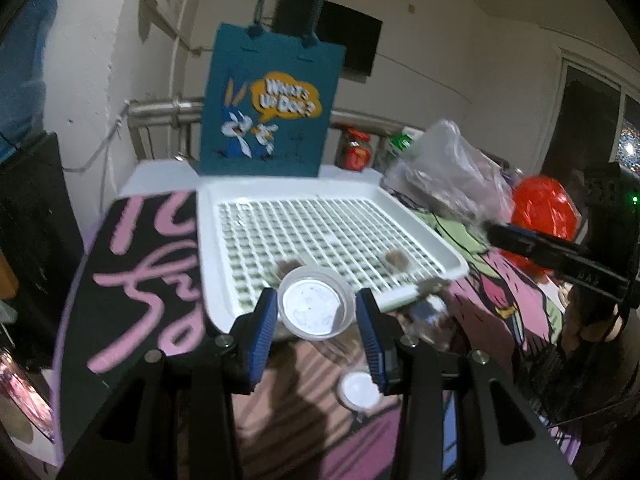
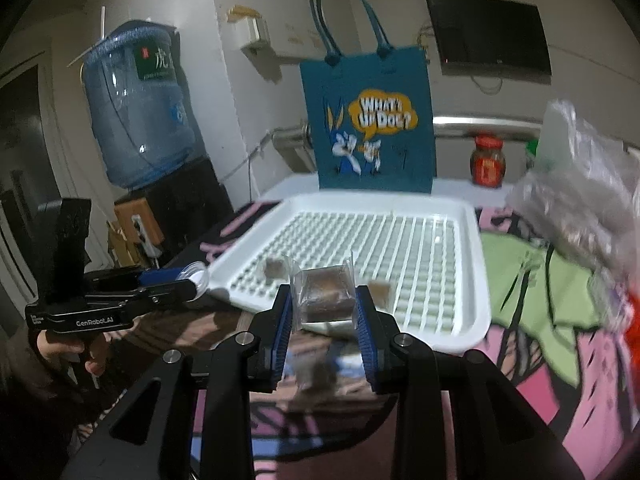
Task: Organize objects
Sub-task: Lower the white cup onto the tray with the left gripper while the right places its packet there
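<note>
Tray (image 1: 436, 248), white and gridded, lay before the blue bag (image 1: 272, 104). My left gripper (image 1: 316, 312) clamped a small clear cup (image 1: 316, 304) above its near rim, and my right gripper (image 2: 324, 308) pinched a wrapped brown block (image 2: 326, 296) over its near edge.

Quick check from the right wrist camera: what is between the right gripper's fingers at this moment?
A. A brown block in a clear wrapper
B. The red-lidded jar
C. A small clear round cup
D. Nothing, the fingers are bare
A: in the right wrist view the right gripper is closed on the wrapped brown block, held in front of the white tray; the clear round cup sits in the left gripper instead.
</note>
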`<move>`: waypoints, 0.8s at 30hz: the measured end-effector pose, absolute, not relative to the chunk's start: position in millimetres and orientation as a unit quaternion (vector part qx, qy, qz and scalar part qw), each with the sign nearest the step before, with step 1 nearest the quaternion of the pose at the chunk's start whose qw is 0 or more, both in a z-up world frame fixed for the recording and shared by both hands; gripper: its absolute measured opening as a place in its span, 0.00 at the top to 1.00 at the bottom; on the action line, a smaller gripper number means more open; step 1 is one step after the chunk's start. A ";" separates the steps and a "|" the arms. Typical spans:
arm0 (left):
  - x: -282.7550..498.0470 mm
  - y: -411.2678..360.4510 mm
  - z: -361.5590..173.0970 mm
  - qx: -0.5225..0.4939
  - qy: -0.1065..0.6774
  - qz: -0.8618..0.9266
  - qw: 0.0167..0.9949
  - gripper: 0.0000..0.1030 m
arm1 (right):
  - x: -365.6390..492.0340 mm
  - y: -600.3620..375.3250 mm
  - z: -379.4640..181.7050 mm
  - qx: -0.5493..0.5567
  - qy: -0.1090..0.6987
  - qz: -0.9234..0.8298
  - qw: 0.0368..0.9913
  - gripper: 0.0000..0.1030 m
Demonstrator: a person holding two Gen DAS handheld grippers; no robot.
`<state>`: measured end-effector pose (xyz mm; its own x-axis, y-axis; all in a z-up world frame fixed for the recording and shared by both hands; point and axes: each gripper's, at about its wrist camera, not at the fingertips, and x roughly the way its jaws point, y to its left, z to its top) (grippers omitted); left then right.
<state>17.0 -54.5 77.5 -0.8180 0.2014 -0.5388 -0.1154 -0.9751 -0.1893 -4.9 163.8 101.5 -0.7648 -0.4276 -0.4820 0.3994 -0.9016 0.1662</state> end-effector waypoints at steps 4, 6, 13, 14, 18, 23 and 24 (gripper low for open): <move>1.6 -63.3 84.4 -0.292 -0.071 0.951 0.070 0.62 | -25.7 169.5 114.1 0.260 -0.043 -0.939 0.221 0.71; -9.2 -63.6 80.6 -0.304 -0.073 0.947 0.072 0.62 | -39.1 171.1 116.1 0.262 -0.049 -0.939 0.218 0.71; -39.7 -51.8 46.2 -0.374 -0.078 0.920 0.089 0.62 | -97.6 174.3 88.0 0.320 -0.072 -0.926 0.187 0.71; -43.8 -50.7 44.3 -0.378 -0.077 0.918 0.089 0.62 | -101.9 175.0 83.2 0.326 -0.072 -0.924 0.184 0.71; -58.5 -43.9 37.5 -0.396 -0.071 0.911 0.090 0.62 | -122.8 178.2 62.2 0.351 -0.073 -0.919 0.165 0.71; -76.5 -37.6 26.5 -0.417 -0.067 0.902 0.086 0.62 | -140.9 180.7 48.5 0.371 -0.073 -0.915 0.144 0.71; -79.5 -37.5 25.1 -0.419 -0.065 0.902 0.083 0.62 | -142.7 180.4 46.6 0.374 -0.072 -0.914 0.142 0.71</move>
<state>-79.5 -37.5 25.1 -0.6350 0.2042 -0.7450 -0.0948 -0.9777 -0.1872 -142.7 180.4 46.6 -0.6807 -0.3126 -0.6625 0.2052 -0.9496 0.2371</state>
